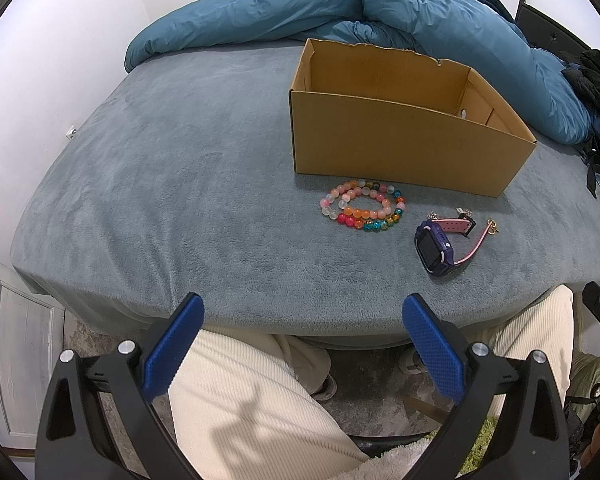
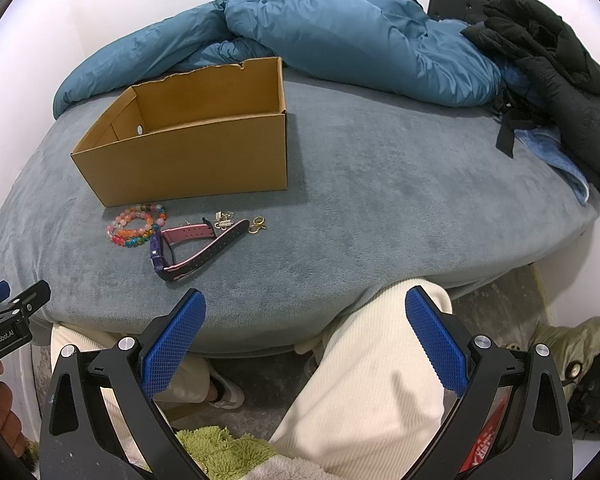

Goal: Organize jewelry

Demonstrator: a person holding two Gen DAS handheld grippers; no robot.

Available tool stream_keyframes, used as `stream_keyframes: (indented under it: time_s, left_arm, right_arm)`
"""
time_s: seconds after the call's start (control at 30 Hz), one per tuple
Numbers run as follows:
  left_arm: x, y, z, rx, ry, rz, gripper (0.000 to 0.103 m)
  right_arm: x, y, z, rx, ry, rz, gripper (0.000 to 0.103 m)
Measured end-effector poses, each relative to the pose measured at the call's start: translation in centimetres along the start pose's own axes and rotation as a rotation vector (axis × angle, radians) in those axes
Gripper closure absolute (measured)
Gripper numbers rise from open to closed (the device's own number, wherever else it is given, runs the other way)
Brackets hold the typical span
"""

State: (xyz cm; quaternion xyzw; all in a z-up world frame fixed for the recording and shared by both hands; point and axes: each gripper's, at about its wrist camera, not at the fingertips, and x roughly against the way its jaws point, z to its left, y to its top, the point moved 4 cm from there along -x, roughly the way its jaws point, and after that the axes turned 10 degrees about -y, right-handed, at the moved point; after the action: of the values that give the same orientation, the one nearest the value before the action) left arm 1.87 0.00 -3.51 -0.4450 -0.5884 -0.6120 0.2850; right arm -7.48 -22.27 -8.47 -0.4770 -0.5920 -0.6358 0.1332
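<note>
1. The left gripper is hanging wide apart, gripping nothing.
2. The right gripper is likewise gaping, empty.
3. Colourful round-bead bracelets are lying on the grey plush bedcover, at the open brown cardboard box's 6 o'clock.
4. A purple smartwatch with pink strap is lying at the bracelets' 4 o'clock.

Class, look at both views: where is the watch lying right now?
The watch lies on the bed, in front of the box, between the bead bracelets and the small earrings.
</note>
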Motion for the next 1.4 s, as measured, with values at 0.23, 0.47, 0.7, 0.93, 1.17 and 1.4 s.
stream_keyframes:
  time_s: [0.23,0.47,0.7,0.93,1.17,1.4]
  left_arm:
    - [0.0,0.0,0.0,0.000,0.000,0.000,0.006]
    - [0.0,0.0,0.0,-0.001,0.000,-0.001,0.006]
    - [0.0,0.0,0.0,-0.001,0.001,-0.001,0.006]
    - [0.0,0.0,0.0,0.000,0.000,-0.002,0.006]
    - [0.0,0.0,0.0,-0.001,0.001,-0.003,0.006]
    - [0.1,1.3,-0.5,-0.015,-0.004,-0.016,0.006]
  right_arm:
    - [0.2,-0.1,0.2,-0.001,0.000,0.000,0.007]
    - [0.3,0.0,0.3,0.000,0.000,-0.002,0.007]
    - [0.2,-0.1,0.1,0.000,0.001,-0.003,0.007]
    - [0.3,0.0,0.2,0.001,0.001,-0.004,0.007]
    - [0.4,0.0,0.3,0.003,0.002,-0.006,0.007]
    - [0.5,0.4,0.6,0.009,0.020,-0.016,0.007]
